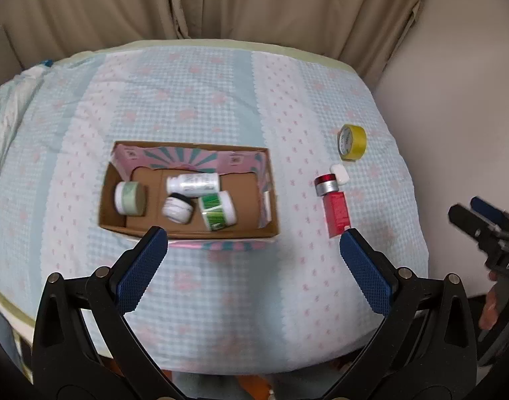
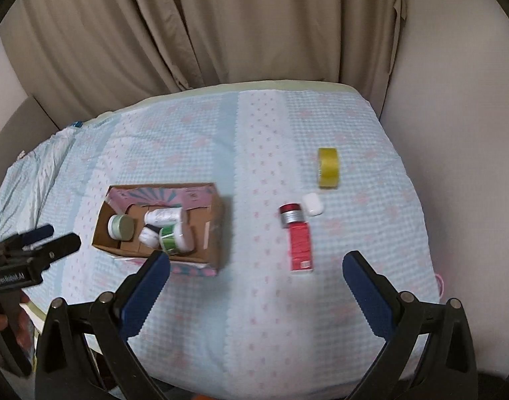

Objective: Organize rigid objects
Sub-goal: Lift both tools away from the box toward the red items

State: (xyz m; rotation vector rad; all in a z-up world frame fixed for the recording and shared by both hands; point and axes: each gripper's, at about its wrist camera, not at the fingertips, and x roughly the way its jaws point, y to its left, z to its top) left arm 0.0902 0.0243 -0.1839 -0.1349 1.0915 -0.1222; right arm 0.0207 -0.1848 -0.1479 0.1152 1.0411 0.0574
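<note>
Above the quilted bed we see both tools spread wide, empty: left hand-held gripper, right hand-held gripper. Cardboard box holds four jars and bottles. Right of the box: red carton, red-capped jar, white case, yellow tape roll. Beige curtain behind.

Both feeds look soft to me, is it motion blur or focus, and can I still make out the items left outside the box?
Left wrist view: mild smear, the red box and yellow tape roll stay readable; fisheye bends the bed edges. Right wrist view: heavier blur, the cardboard box shows ghosted edges, suggesting motion; the white case is still distinguishable. Lighting is dim, even, no glare.
</note>
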